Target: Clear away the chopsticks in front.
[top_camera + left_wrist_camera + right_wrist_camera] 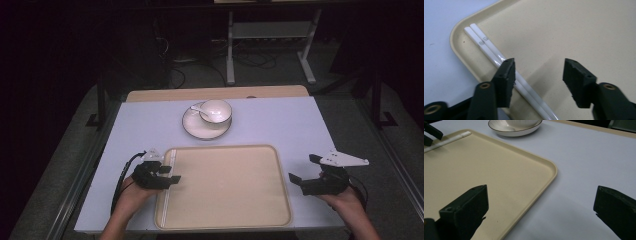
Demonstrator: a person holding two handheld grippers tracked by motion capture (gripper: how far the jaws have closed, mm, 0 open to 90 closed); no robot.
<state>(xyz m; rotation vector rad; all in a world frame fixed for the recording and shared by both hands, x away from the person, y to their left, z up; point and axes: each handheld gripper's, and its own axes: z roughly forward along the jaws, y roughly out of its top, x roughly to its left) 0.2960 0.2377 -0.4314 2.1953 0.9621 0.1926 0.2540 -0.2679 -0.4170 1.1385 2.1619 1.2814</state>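
A beige tray [225, 185] lies on the pale table near the front edge. A pair of white chopsticks [169, 162] rests side by side along the tray's left rim, seen close up as chopsticks [489, 47] in the left gripper view. My left gripper [170, 174] hovers over that rim, open, its jaws apart above the tray [574, 30]; one jaw stands over the chopsticks and nothing is pressed between the pads. My right gripper [304, 168] is open wide at the tray's right edge, one jaw over the tray [486, 165] and the other over the table.
A white bowl [216, 111] with a spoon [199, 109] in it sits on a saucer [195, 129] behind the tray at the table's middle. A wooden strip [215, 93] runs along the far edge. Dark floor and a metal frame lie beyond.
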